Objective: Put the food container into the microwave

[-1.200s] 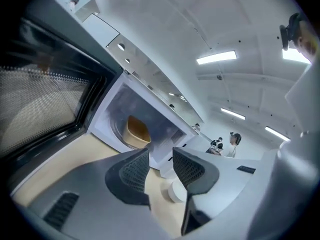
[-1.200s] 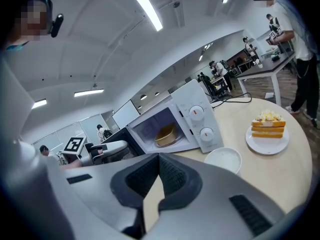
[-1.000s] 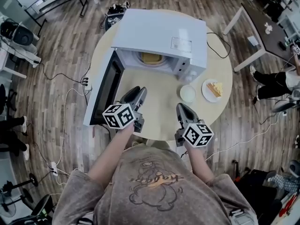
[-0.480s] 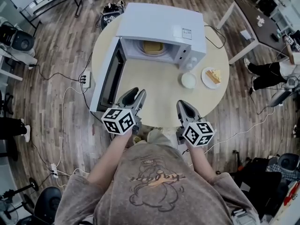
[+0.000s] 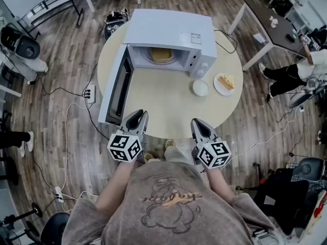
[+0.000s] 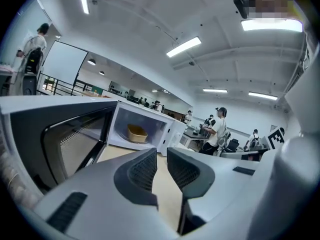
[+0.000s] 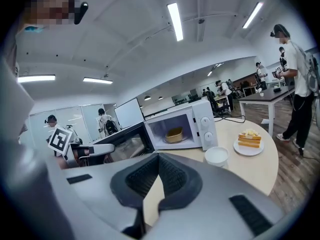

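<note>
1. Food container, head view: it sits inside the open cavity of the microwave, on the far side of the round desk. The microwave door stands swung wide out on your left. Right of the microwave a white bowl stands on the desk, and just beside it is a plate with a layered slice. Your left tool and right tool sit at the near edge of the desk, well apart from the microwave, and both point toward it

2. Left gripper view: the jaws of your left tool have just been closing. They now stand a narrow gap apart with nothing between them; only the desk shows through. The food container is well ahead of the tips, a tan tub in the lit cavity of the microwave. The open door fills the left of this view

3. Right gripper view: the pads of your right tool meet at their tips, closed on nothing. The food container shows in the cavity of the microwave, and the door hangs open to the left. The bowl stands on the desk in front of the control panel. The plate with its slice lies just to the right of the bowl
</note>
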